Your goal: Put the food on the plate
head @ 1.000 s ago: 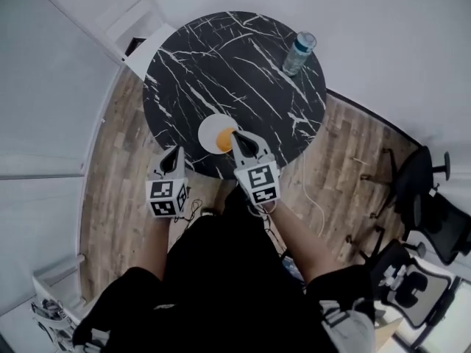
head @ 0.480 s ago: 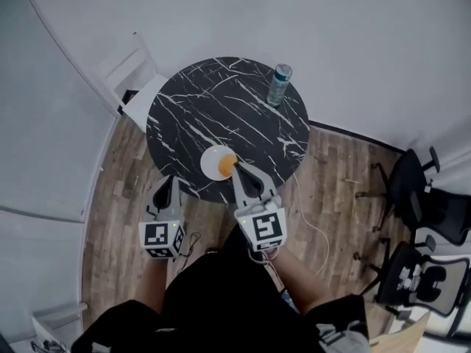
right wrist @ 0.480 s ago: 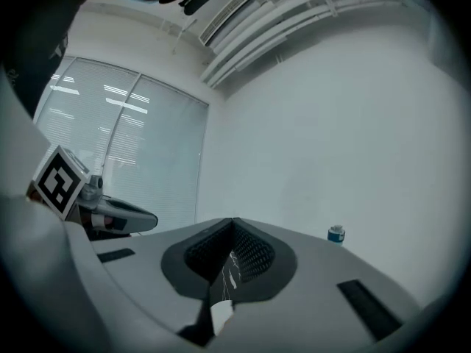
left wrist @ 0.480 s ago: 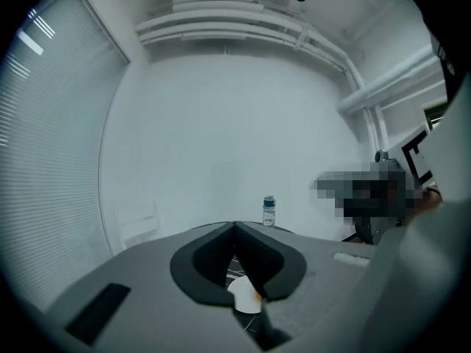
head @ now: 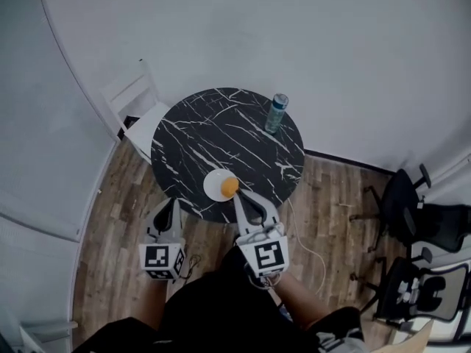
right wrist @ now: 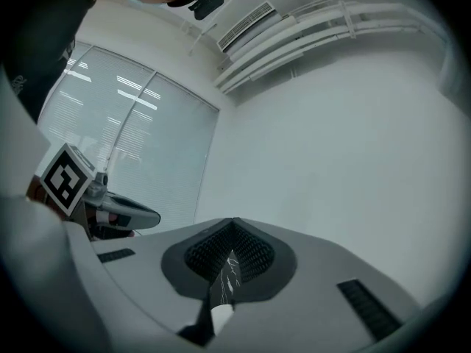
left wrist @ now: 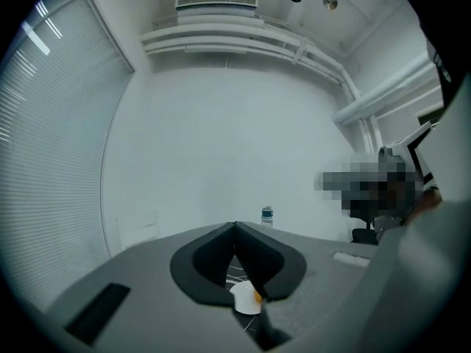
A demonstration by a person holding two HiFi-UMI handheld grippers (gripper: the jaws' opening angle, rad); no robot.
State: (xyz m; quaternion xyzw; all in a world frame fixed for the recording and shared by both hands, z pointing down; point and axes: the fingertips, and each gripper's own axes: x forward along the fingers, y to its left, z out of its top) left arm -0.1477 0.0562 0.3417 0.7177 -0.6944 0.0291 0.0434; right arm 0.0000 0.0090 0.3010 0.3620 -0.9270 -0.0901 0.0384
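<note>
An orange piece of food [head: 229, 187] lies on a small white plate [head: 215, 185] near the front edge of a round black marble table [head: 221, 138]. My right gripper [head: 238, 195] is shut and empty, its tip just in front of the plate, short of the food. Off the table's front left, over the floor, my left gripper [head: 175, 201] is shut and empty too. In the left gripper view the plate [left wrist: 243, 298] and the food [left wrist: 256, 296] show past the closed jaws. The right gripper view shows a sliver of the plate [right wrist: 219, 316] and the table [right wrist: 228, 271].
A water bottle [head: 275, 113] stands at the table's far right edge. A white chair [head: 140, 105] is at the table's far left. Black office chairs [head: 412, 204] stand on the wooden floor at the right. A white cable [head: 313, 234] trails on the floor.
The view has pulled back and up, so the table looks smaller and farther. Both grippers have drawn back from the table toward my body. The food stays on the plate.
</note>
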